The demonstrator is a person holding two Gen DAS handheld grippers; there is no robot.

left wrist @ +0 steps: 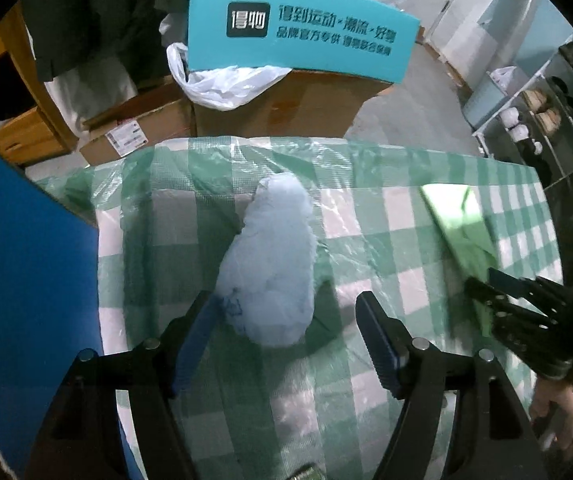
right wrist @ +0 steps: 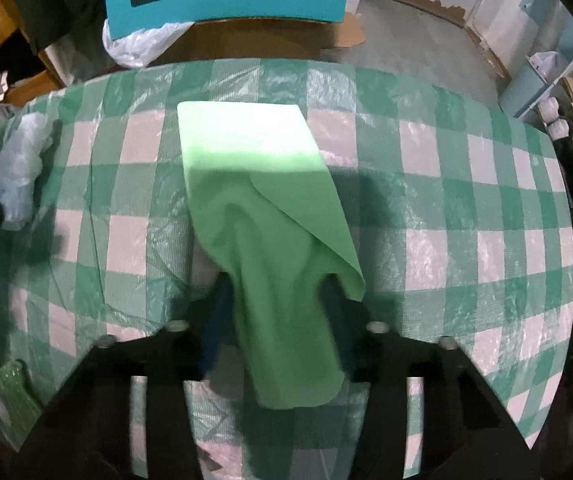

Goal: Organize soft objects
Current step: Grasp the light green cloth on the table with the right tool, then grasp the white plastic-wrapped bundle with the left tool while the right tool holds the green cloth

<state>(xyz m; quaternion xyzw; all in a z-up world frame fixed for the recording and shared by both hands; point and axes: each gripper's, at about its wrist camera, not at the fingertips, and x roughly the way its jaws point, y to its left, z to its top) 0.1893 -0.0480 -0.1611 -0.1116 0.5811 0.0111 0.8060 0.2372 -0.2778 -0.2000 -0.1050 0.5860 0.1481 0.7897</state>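
Left gripper (left wrist: 286,312) fingers spread around pale blue fluffy plush (left wrist: 270,260), right gripper (right wrist: 276,300) pinching folded green cloth (right wrist: 262,208), blue bin (left wrist: 26,280) at left, contents seemingly hidden, green checked plastic-covered tablecloth (right wrist: 466,220).

My table cover (right wrist: 466,200): green-and-white check under clear plastic. My cloth (right wrist: 270,216): plain light green. My plush toy (left wrist: 270,260): pale blue, darker blue marks low on it. My left gripper (left wrist: 286,312): black, blue pads (left wrist: 194,340). Box (left wrist: 298,28): teal, dark lettering. Panel (left wrist: 26,280): blue.
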